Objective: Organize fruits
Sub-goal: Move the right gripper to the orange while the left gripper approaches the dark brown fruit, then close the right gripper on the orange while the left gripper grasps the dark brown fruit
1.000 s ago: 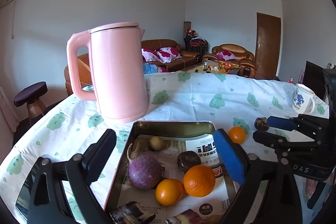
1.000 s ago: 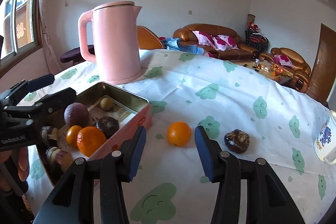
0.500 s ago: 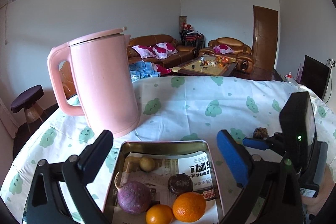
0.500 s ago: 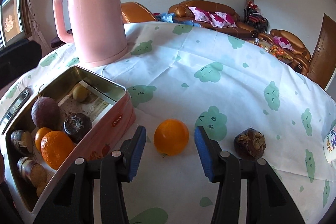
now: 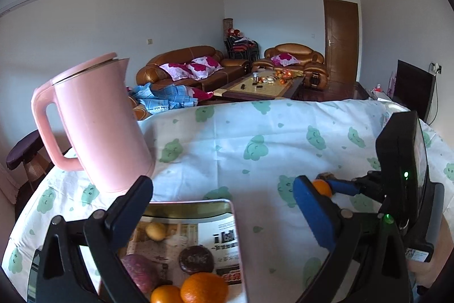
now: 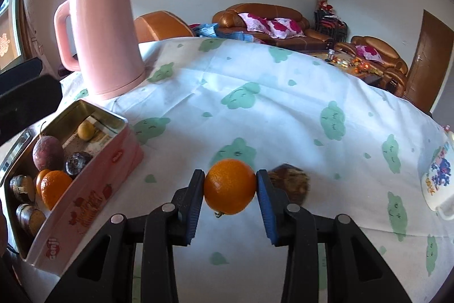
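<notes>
My right gripper (image 6: 230, 185) is shut on an orange (image 6: 229, 186) on the tablecloth; the orange also shows in the left wrist view (image 5: 321, 187) between blue pads. A dark brown fruit (image 6: 292, 185) lies just right of it, partly hidden by the right finger. The pink tin box (image 6: 93, 175) at the left holds two oranges, a purple fruit, a dark fruit and a small yellow one. My left gripper (image 5: 224, 206) is open and empty, above the tin's far rim (image 5: 193, 205).
A pink kettle (image 6: 105, 39) stands behind the tin, and shows at the left in the left wrist view (image 5: 93, 127). A white patterned mug (image 6: 438, 183) sits at the right edge. The cloud-print tablecloth (image 6: 255, 104) covers the table.
My right gripper moved forward and closed on the orange. My left gripper pulled back and rose, so less of the tin shows.
</notes>
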{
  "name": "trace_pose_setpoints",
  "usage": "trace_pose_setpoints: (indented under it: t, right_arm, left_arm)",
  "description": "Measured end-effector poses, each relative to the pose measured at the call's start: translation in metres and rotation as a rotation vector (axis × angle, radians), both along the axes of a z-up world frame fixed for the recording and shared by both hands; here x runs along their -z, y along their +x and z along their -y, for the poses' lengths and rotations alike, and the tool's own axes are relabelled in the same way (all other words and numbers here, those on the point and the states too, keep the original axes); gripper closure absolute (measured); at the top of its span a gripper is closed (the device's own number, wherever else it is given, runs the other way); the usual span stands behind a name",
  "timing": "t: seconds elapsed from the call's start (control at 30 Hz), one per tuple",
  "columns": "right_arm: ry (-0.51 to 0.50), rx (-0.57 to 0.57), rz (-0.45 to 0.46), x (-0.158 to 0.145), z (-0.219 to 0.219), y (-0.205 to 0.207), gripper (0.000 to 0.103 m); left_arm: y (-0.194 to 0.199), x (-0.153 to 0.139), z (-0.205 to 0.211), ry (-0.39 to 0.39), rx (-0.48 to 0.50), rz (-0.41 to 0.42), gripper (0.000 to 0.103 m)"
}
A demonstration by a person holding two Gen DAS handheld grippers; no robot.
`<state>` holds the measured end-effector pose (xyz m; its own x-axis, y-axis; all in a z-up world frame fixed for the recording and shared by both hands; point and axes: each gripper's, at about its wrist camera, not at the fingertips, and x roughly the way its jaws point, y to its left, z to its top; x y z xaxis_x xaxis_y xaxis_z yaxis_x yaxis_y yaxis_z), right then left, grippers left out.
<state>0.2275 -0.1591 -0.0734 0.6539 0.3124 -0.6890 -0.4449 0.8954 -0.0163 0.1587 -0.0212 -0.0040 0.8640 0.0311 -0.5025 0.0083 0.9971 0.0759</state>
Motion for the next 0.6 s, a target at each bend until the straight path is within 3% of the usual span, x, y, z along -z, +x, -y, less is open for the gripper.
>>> trace_pose_setpoints:
  t: [0.33,0.6]
  right_arm:
    - [0.035,0.21,0.005,0.001,0.102,0.018,0.064]
    - [0.055,0.258,-0.015,0.007,0.13,0.021,0.064]
  left_arm:
    - [0.048,0.032,0.08,0.002,0.097,-0.139,0.002]
    - [0.081,0.062,0.114,0.0,0.112,-0.23,0.007]
